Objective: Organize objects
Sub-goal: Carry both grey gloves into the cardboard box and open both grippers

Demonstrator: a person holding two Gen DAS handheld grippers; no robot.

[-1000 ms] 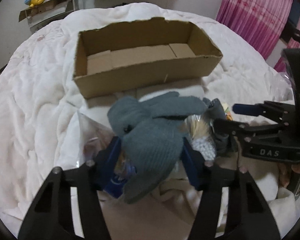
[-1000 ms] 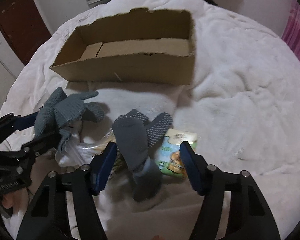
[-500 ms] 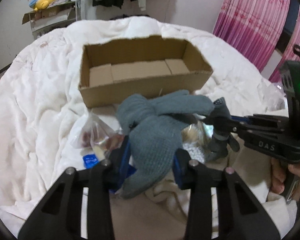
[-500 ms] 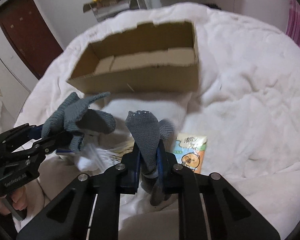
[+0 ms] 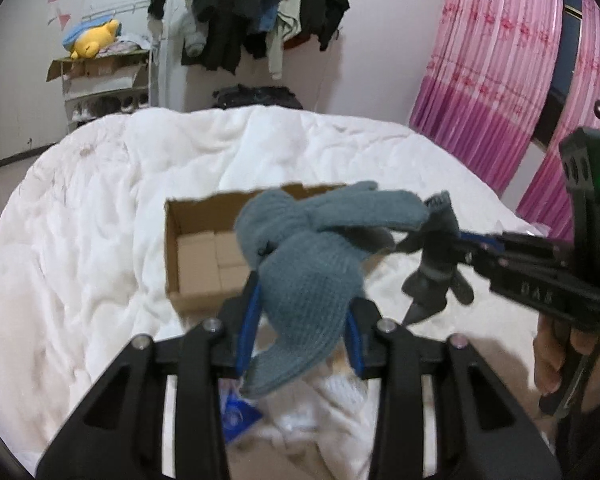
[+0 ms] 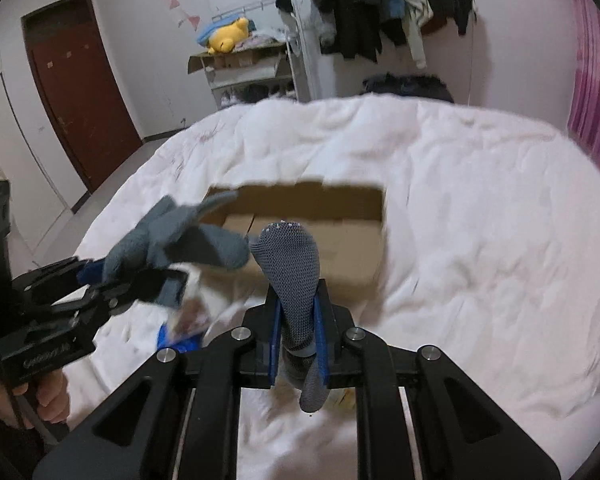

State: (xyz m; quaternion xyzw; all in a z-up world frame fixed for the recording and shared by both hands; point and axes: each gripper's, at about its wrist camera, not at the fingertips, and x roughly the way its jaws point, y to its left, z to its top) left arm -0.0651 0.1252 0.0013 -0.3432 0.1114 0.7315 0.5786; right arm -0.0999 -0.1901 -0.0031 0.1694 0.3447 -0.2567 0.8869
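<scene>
My left gripper (image 5: pixel 300 320) is shut on a grey-blue knitted glove (image 5: pixel 312 272) and holds it lifted above the bed, in front of the open cardboard box (image 5: pixel 196 252). My right gripper (image 6: pixel 298 332) is shut on a dark grey dotted sock (image 6: pixel 292 264), also lifted, with the box (image 6: pixel 340 248) just behind it. In the left wrist view the right gripper (image 5: pixel 456 244) with its sock (image 5: pixel 436 280) hangs at the right. In the right wrist view the left gripper (image 6: pixel 96 276) with the glove (image 6: pixel 172 240) is at the left.
A white quilt (image 5: pixel 80 240) covers the bed. A blue packet (image 5: pixel 236 412) and a clear bag (image 6: pixel 192 312) lie on the bed below the grippers. Pink curtains (image 5: pixel 480 80) hang at the right. A shelf with a yellow plush toy (image 5: pixel 92 40) and a coat rack (image 5: pixel 260 12) stand behind.
Both grippers closed on their items and rose off the bed. The glove and the sock now hang in the air, and the box looks farther and lower.
</scene>
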